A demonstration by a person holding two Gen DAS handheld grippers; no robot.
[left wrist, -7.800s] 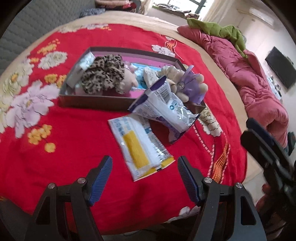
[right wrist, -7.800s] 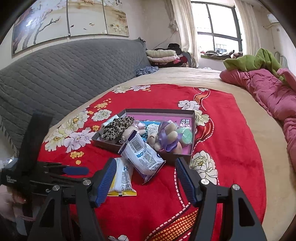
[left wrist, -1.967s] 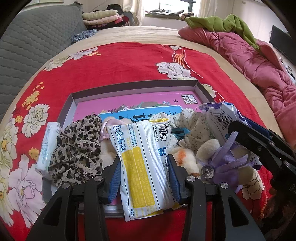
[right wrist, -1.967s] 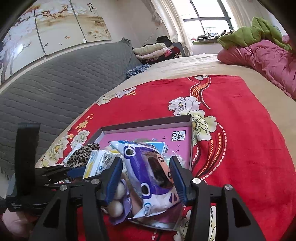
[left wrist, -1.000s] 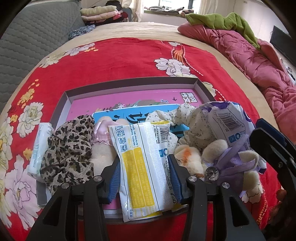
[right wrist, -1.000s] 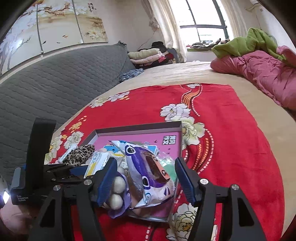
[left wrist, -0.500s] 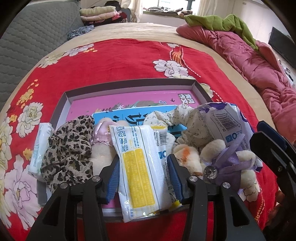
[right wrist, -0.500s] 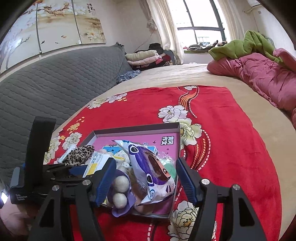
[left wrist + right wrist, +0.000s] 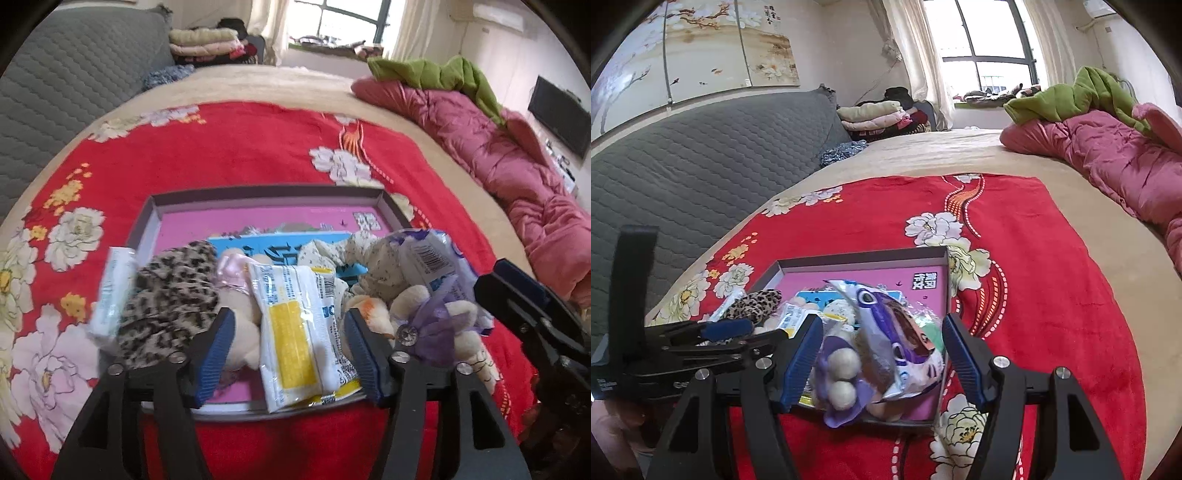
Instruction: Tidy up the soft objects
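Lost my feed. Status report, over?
Left gripper just opened, yellow packet loose between jaws. Right gripper open. Packet overhangs box rim.

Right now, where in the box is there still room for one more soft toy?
The far half of the box is bare pink floor, behind the leopard scrunchie and the yellow packet. The near edge is crowded.

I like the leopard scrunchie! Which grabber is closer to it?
The left gripper. It sits open right beside the leopard scrunchie, with a white and yellow packet between its fingers. The right gripper is over at the box's far end.
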